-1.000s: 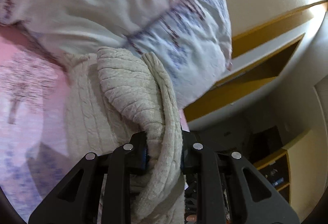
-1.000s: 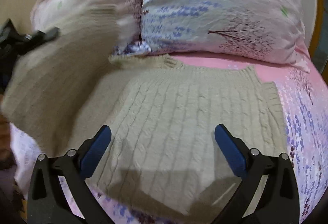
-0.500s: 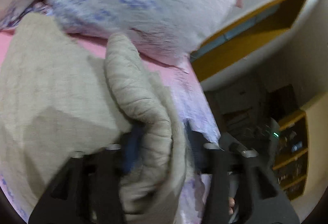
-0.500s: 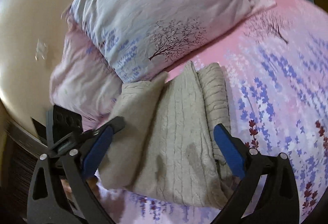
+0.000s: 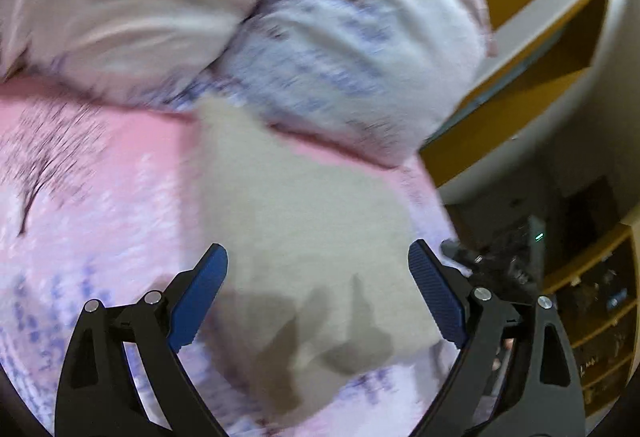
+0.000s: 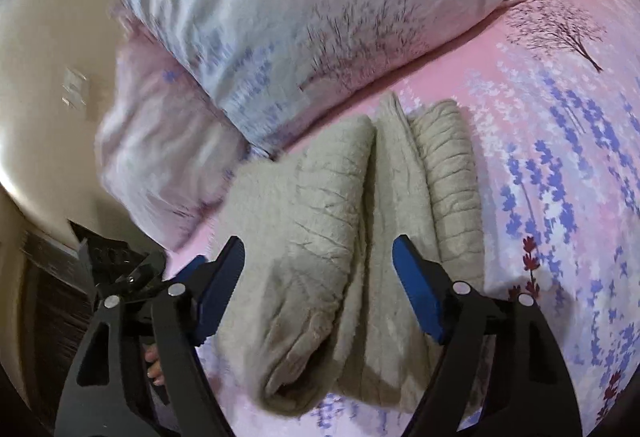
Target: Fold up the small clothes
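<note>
Beige knit sweater (image 6: pixel 360 237) lying folded on the bed (image 6: pixel 560 157)

Left tool (image 5: pixel 318 297) and right tool (image 6: pixel 318 289) both hovering over it, jaws spread wide, gripping nothing.

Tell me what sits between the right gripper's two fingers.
In the right wrist view, the folded beige sweater lies on the bed between the open right gripper's blue pads, not clamped.
</note>
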The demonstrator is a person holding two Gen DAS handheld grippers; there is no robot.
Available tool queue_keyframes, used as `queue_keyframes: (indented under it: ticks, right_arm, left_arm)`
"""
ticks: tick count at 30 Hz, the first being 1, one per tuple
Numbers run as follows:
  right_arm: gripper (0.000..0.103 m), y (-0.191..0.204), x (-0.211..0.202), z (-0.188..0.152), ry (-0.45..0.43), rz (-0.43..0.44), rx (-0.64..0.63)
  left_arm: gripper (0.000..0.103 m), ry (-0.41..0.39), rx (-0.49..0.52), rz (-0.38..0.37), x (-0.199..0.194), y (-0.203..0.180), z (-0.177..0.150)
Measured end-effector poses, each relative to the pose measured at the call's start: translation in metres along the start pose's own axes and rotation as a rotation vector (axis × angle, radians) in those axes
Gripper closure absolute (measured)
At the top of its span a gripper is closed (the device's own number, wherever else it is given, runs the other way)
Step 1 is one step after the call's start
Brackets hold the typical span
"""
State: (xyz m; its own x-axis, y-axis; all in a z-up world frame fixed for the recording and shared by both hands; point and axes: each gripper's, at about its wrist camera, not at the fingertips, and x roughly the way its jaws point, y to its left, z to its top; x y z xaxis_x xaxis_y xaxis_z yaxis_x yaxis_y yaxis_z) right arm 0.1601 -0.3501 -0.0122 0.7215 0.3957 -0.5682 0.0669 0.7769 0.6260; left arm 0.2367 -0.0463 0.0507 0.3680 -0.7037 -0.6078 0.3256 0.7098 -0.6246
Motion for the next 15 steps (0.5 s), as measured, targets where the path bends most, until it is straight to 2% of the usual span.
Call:
queue_keyframes:
  ticks: [1,5,7,10,12,13,15]
  right_arm:
    - [0.028,0.0,0.004,0.001,0.009,-0.016,-0.002]
    - [0.049,0.007,0.026,0.0,0.083,-0.026,-0.019]
    - [0.049,0.013,0.03,-0.003,0.097,-0.054,-0.051]
    - [0.052,0.013,0.03,-0.002,0.094,-0.029,-0.031]
    - [0.067,0.009,0.033,0.001,0.093,-0.011,-0.001]
    - [0.079,0.006,0.036,0.001,0.1,-0.001,0.009]
    - [0.083,0.008,0.035,0.002,0.087,0.007,-0.008]
  left_arm:
    - [0.01,0.011,-0.008,0.017,-0.001,0.005,-0.003]
    - [0.01,0.051,-0.031,0.059,0.01,0.019,-0.011]
    - [0.01,0.083,-0.031,0.054,0.019,0.02,-0.014]
    - [0.01,0.097,-0.009,0.049,0.028,0.015,-0.017]
    - [0.01,0.101,-0.001,0.035,0.03,0.013,-0.018]
    - [0.01,0.1,-0.008,0.03,0.031,0.012,-0.017]
    - [0.011,0.099,-0.014,0.027,0.031,0.012,-0.017]
